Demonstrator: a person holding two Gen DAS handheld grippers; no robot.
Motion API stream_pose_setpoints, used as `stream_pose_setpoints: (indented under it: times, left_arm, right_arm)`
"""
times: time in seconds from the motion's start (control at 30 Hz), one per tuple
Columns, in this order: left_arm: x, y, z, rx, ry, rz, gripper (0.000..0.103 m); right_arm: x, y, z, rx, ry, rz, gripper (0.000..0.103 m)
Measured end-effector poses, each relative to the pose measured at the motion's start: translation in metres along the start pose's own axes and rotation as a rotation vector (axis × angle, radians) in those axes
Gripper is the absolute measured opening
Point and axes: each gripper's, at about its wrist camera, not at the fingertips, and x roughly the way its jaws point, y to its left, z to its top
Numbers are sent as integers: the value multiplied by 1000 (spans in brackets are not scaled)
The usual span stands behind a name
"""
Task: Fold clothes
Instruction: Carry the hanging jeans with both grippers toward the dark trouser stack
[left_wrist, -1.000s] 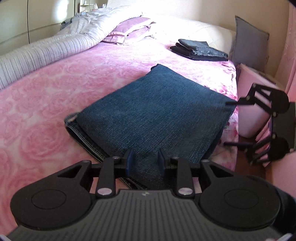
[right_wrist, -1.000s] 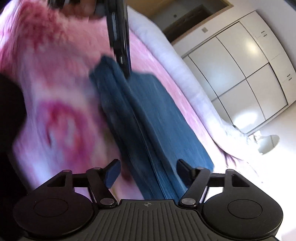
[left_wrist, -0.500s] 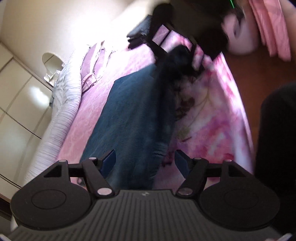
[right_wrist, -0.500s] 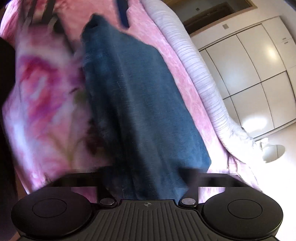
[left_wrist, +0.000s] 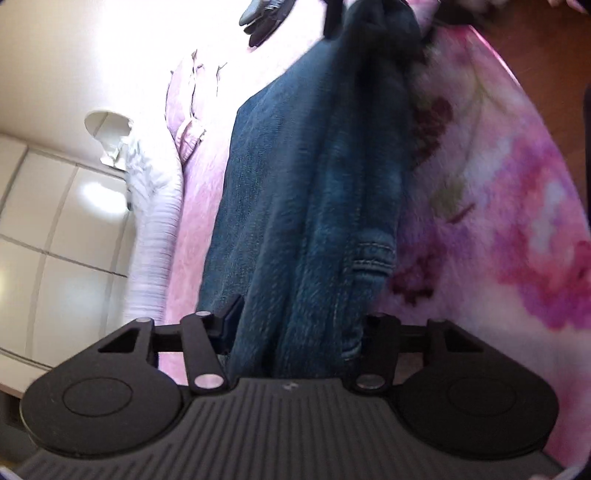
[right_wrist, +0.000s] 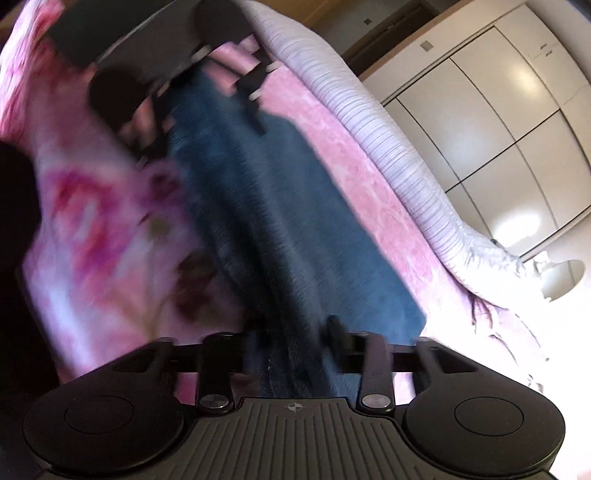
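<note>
Folded blue jeans lie lengthwise on the pink floral bedspread. My left gripper is rolled on its side at the near end of the jeans. Its jaws are closing, and they stand wide around the thick denim edge, which fills the gap. At the opposite end my right gripper has the dark folded edge of the jeans between blurred fingers that touch it, while its jaws are opening. In the right wrist view the left gripper straddles the far end of the jeans.
A striped white duvet runs along the far side of the bed below white wardrobe doors. Pink pillows and a stack of dark folded clothes lie at the head end. Wooden floor borders the bed's edge.
My left gripper has rolled onto its side, dropped to the end of the jeans and widened its jaws around the edge. The right gripper's fingers have drawn in onto the denim.
</note>
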Motion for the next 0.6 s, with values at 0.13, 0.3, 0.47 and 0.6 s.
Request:
stream_pose_setpoints:
  times: [0.13,0.3,0.47,0.6]
  left_arm:
    - [2,12,-5,-49,-10,-49,49]
    - [5,16,-14,-68,-18,-67,49]
    - [-2,25,-33,-51,-23,-65,49]
    - [-10,26,-41,36,-16,-30,38]
  right_arm:
    - [5,24,-11,-22,-7,-80,81]
    - [29,9,-15,-57,20,-148,81]
    - [55,-7,-15,-180,50,-143,75]
    - [54,-6,-6,-158,108,-90,29]
